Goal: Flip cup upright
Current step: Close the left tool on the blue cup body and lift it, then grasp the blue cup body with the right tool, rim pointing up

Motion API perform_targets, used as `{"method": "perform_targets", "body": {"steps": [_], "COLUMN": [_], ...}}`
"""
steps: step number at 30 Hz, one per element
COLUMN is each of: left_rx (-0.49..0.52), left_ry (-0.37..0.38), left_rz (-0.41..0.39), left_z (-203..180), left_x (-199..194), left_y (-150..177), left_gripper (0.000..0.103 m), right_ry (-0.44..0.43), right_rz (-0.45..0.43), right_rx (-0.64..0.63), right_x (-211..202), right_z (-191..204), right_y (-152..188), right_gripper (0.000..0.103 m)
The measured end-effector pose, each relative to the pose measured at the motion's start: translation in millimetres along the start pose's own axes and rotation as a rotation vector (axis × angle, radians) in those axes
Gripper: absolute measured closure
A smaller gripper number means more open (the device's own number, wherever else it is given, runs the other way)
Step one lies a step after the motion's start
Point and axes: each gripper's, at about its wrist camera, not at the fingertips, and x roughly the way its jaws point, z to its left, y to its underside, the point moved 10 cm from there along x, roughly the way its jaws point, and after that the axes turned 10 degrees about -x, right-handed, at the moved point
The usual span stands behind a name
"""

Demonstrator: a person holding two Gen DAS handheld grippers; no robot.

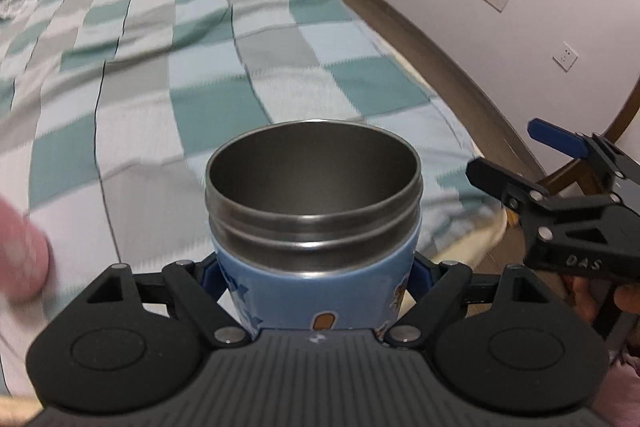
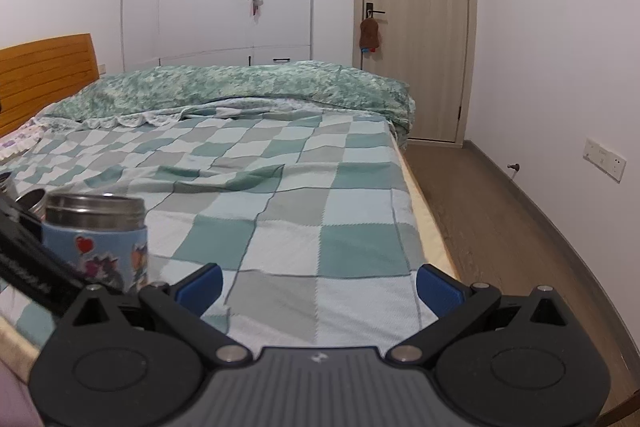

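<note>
A blue steel cup (image 1: 314, 227) with cartoon stickers stands mouth up between my left gripper's fingers. My left gripper (image 1: 314, 273) is shut on its blue body, just above the checked bedspread (image 1: 168, 75). The cup also shows in the right wrist view (image 2: 96, 239) at the left, upright, with the left gripper's black arm in front of it. My right gripper (image 2: 319, 285) is open and empty over the bed's near edge; it shows in the left wrist view (image 1: 520, 163) at the right, apart from the cup.
A second steel cup (image 2: 31, 201) sits behind the blue one. A blurred pink thing (image 1: 20, 259) is at the left edge. A green quilt (image 2: 240, 87) lies at the bed's far end. Wooden floor (image 2: 500, 227) runs along the bed's right side.
</note>
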Motion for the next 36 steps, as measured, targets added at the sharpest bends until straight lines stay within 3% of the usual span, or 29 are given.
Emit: {"method": "perform_targets", "body": {"steps": [6, 9, 13, 17, 19, 26, 36], "left_rx": [-0.093, -0.12, -0.114, -0.125, -0.11, 0.019, 0.14], "left_ry": [-0.013, -0.012, -0.064, -0.027, -0.009, -0.082, -0.175], "left_rz": [0.063, 0.026, -0.018, -0.037, -0.07, -0.326, -0.44], "left_z": [24, 31, 41, 50, 49, 51, 95], "left_x": [29, 43, 61, 70, 64, -6, -66], "left_y": [15, 4, -10, -14, -18, -30, -12], "left_gripper": [0.018, 0.018, 0.018, 0.017, 0.0, 0.0, 0.0], "right_ry": [-0.032, -0.043, -0.049, -0.054, -0.053, -0.06, -0.091], "right_rz": [0.03, 0.043, 0.061, 0.07, 0.075, 0.063, 0.077], "right_rx": [-0.01, -0.008, 0.001, 0.006, 0.003, 0.001, -0.031], "right_x": [5, 11, 23, 31, 33, 27, 25], "right_z": [17, 21, 21, 22, 24, 39, 98], "right_y": [10, 16, 22, 27, 29, 18, -18], "right_gripper": [0.0, 0.0, 0.0, 0.0, 0.0, 0.0, 0.0]}}
